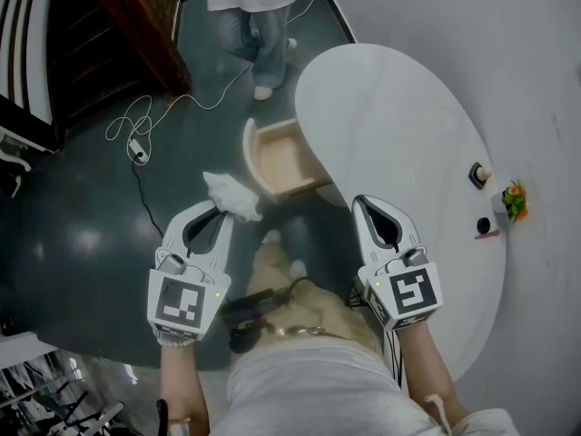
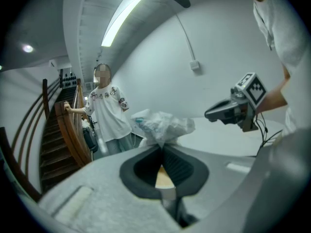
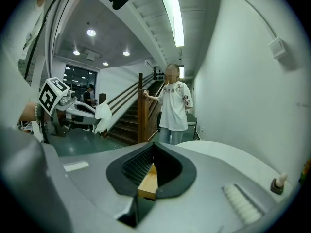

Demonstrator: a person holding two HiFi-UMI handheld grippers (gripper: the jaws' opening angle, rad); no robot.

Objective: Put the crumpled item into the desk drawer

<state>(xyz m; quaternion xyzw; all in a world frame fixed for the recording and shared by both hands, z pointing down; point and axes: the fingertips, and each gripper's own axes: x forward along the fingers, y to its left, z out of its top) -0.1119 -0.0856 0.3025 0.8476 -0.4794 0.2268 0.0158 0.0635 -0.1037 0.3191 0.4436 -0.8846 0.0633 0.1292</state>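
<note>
white crumpled item (image 1: pixel 232 195) pinched in left tongs (image 1: pixel 218 206) just beside open drawer (image 1: pixel 287 160), right tongs (image 1: pixel 359 201) pressed together

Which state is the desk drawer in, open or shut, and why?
Open: the drawer juts out from under the white desk, wooden inside exposed; the left hand-held gripper holds the crumpled item outside it.

Head view: standing person (image 1: pixel 254 25) cut by top edge, legs and shirt hem only; inner end of drawer (image 1: pixel 286 162) hidden under table (image 1: pixel 399 116); small objects (image 1: pixel 515 200) by table's right rim too small to name. Left gripper view: lower end of crumpled item (image 2: pixel 163 124) hidden behind tips of left claw (image 2: pixel 162 144).
</note>
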